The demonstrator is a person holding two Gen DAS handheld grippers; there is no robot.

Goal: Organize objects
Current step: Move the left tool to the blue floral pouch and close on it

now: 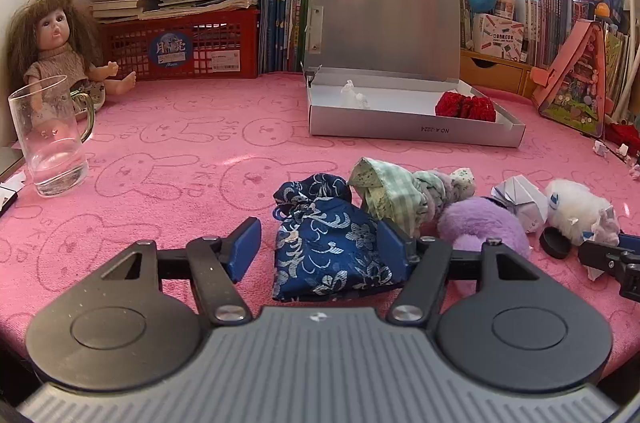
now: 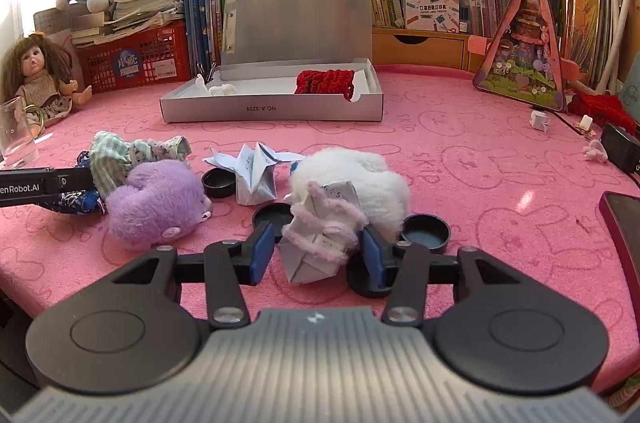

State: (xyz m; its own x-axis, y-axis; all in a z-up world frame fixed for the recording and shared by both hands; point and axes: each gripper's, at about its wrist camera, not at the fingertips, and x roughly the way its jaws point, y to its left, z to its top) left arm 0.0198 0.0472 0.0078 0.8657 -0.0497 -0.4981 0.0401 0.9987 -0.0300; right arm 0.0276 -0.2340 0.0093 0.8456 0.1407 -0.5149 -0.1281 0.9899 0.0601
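Blue pouch (image 1: 328, 243): dark satin patterned with pale flowers, drawstring neck crumpled, laid on the pink cloth (image 1: 180, 151) in front of the open grey box (image 1: 416, 135).
Left gripper (image 1: 318, 243): spread wide, the pouch flanked, not clamped.
Right gripper (image 2: 318, 251): parted around a folded paper piece (image 2: 316, 243) wound with pink yarn, nearer than the box.
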